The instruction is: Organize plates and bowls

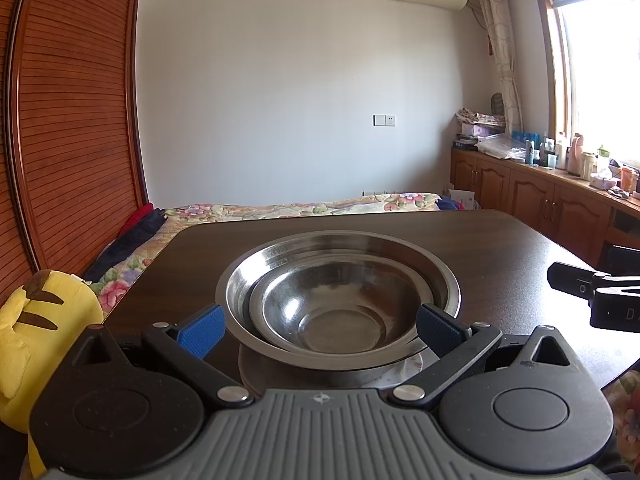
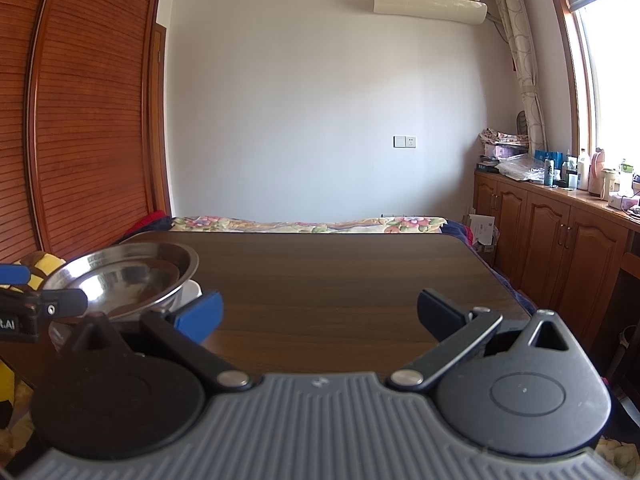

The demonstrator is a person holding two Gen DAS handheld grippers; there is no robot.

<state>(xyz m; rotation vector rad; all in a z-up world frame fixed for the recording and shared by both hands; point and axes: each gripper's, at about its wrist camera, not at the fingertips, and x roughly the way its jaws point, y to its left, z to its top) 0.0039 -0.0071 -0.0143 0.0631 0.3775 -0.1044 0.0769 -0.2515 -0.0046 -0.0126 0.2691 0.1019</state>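
Right now the left gripper (image 1: 320,330) has its jaws spread wide on either side of a stack of steel bowls (image 1: 338,300), a smaller bowl (image 1: 336,312) nested inside the larger one, sitting near the desk's (image 1: 500,240) near-left corner. Well apart, the right gripper (image 2: 320,312) hangs over bare desk, jaws likewise spread, gripping nothing. A yellow plush toy (image 1: 44,320) sits just off the desk's left edge.
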